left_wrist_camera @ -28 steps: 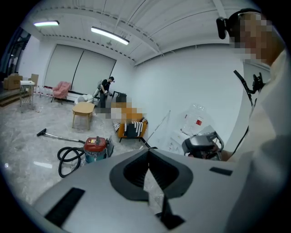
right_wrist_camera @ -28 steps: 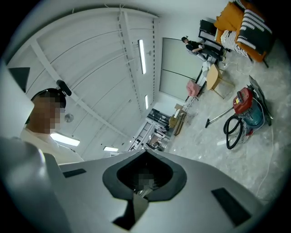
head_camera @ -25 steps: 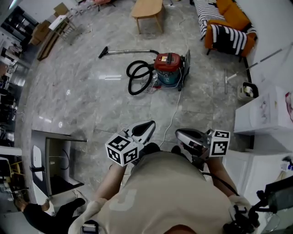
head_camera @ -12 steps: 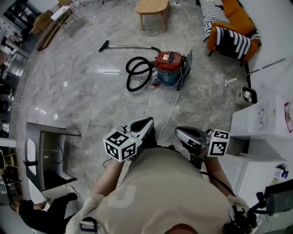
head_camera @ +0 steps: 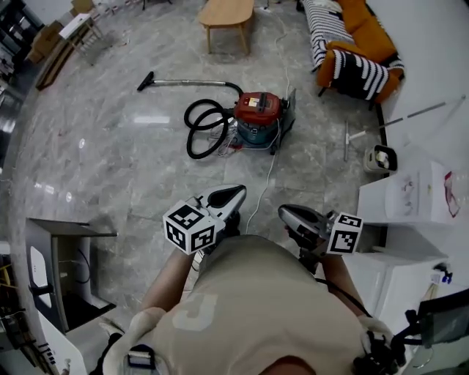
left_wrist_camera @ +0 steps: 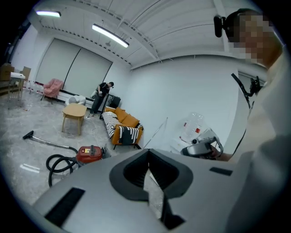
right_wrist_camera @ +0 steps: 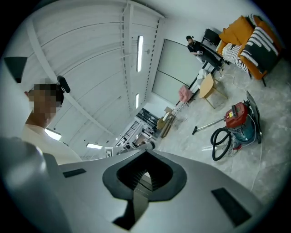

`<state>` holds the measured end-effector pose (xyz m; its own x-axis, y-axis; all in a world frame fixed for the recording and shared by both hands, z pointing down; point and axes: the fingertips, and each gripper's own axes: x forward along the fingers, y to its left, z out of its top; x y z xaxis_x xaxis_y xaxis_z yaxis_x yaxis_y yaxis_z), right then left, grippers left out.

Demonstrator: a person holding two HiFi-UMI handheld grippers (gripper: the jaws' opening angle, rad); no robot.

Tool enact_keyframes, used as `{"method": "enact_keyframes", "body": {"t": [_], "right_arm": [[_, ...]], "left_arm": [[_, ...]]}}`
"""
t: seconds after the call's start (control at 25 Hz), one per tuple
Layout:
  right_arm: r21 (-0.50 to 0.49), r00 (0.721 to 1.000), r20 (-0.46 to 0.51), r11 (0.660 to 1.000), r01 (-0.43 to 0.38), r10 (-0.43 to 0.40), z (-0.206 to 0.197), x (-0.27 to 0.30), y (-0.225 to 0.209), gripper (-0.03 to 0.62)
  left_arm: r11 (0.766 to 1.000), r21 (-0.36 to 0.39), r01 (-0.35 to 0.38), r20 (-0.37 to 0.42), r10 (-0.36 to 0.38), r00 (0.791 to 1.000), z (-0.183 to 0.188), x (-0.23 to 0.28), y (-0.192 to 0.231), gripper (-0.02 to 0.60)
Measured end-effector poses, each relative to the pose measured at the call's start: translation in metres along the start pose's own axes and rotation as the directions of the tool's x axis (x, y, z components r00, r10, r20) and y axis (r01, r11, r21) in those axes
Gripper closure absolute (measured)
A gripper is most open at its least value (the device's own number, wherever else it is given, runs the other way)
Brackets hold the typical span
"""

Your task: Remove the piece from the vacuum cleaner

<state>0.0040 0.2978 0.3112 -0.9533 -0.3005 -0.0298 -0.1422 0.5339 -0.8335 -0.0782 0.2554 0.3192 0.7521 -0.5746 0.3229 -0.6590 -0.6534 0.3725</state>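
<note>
I hold two grippers, the left gripper (head_camera: 236,193) and the right gripper (head_camera: 286,213), and they carry two marker cubes, the left cube (head_camera: 189,227) and the right cube (head_camera: 344,233). On the floor I count one vacuum (head_camera: 256,117), one hose (head_camera: 204,130), one wand (head_camera: 187,83) and one white cord (head_camera: 265,174). I see one table (head_camera: 226,15), one sofa (head_camera: 355,22) with two striped throws (head_camera: 360,64), one bin (head_camera: 381,157), one white box (head_camera: 407,194), one pink chair (left_wrist_camera: 53,86) and one person (left_wrist_camera: 102,93) far off.
</note>
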Motion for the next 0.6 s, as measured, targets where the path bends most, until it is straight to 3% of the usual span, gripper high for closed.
{"method": "enact_keyframes", "body": {"t": [0.24, 0.44, 0.6], "right_arm": [[-0.118, 0.995, -0.056, 0.990, 0.080, -0.087, 0.017, 0.076, -0.008, 0.591], [-0.131, 0.987, -0.017, 0.979, 0.155, -0.158, 0.034, 0.120, -0.017, 0.591], [-0.140, 0.975, 0.027, 0.965, 0.222, -0.220, 0.045, 0.138, -0.023, 0.591]], "left_arm": [[0.998, -0.031, 0.048, 0.007, -0.048, 0.999, 0.023, -0.010, 0.067, 0.577], [0.994, -0.047, 0.095, 0.029, -0.094, 0.995, 0.046, -0.023, 0.119, 0.577], [0.993, 0.003, 0.114, 0.097, -0.114, 0.989, 0.079, -0.027, 0.144, 0.577]]}}
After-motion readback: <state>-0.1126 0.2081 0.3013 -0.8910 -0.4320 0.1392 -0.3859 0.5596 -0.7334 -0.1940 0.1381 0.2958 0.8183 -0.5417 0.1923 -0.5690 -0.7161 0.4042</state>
